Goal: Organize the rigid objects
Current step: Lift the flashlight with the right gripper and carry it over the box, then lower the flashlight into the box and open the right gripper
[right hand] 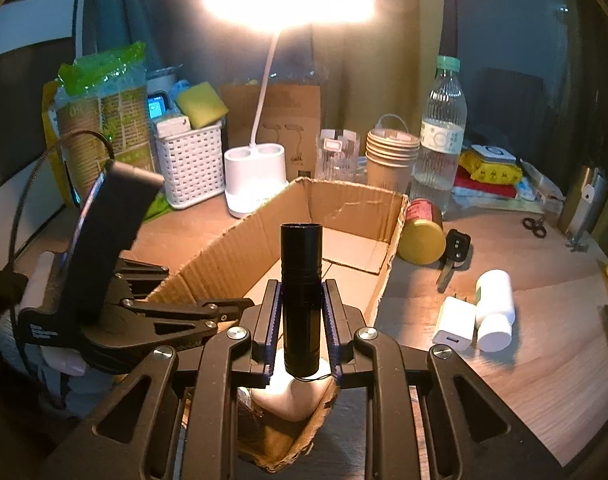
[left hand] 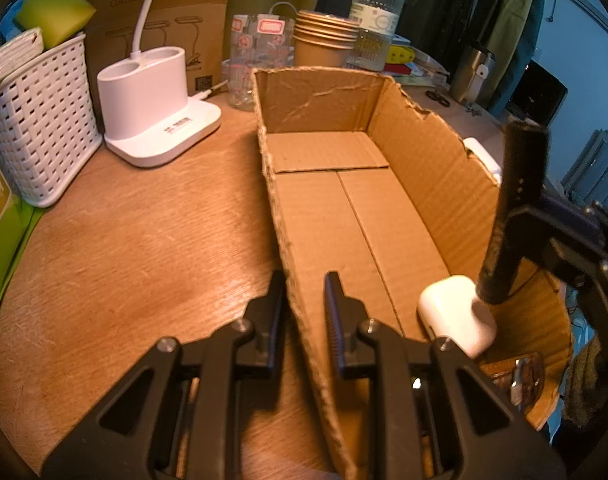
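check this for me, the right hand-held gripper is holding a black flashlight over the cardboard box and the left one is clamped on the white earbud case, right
Not quite. The left hand-held gripper is clamped on the cardboard box wall, not the white earbud case, which lies inside the box; the left wrist view shows it. The right hand-held gripper does hold the black flashlight over the box.

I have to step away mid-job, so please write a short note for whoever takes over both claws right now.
Left claw: shut on the near left wall of the cardboard box, steadying it.
Right claw: shut on a black flashlight, held over the box's near end.
Done: a white earbud case lies in the box.
Left: release the flashlight into the box, then probably gather what lies on the table to the right: white charger, white bottle, car key, gold-lidded jar.
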